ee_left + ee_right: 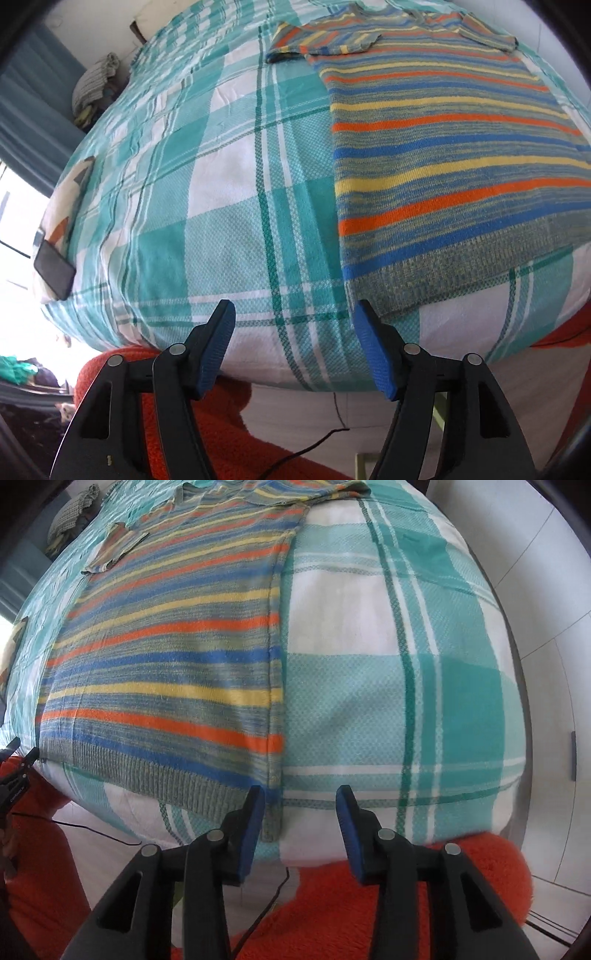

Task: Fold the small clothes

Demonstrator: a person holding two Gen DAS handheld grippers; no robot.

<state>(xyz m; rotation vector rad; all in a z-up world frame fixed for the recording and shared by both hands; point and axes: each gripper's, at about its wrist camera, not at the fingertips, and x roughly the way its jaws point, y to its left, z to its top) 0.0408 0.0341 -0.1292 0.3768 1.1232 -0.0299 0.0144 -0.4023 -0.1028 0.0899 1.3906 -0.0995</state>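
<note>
1. Striped sweater (443,147) spread flat on plaid bedspread (221,206), front down or up not clear; hem nearest, neck at far end.
2. Left gripper (293,314) just off sweater's near left hem corner, fingers spread wide, holding nothing; right-hand pad close to the hem edge, contact not certain.
3. Right gripper (301,797) at sweater's near right hem corner, fingers wide apart, empty; left-hand pad over or touching the corner, cannot tell which.
4. Risk: pinching bedspread along with the hem, since knit lies flush on the cloth; would drag the cover up and wreck the fold.
5. Risk: catching only the top layer of the hem; layers would separate on lift, fold comes out lopsided.
6. Risk: uneven grab between the two corners, left gripper sitting further off the sweater than right; would skew the fold line.
7. Risk: sleeve on sweater's left side already flipped onto the body, far one bunched near the neck; may shift or slide out when hem gets lifted.
8. Look: thick knit, orange, blue, yellow stripes on grey-green mix; ribbed grey hem band, mostly smooth, side seams straight.
9. Phone (54,271) well left of sweater, by bedspread edge; out of the way.
</note>
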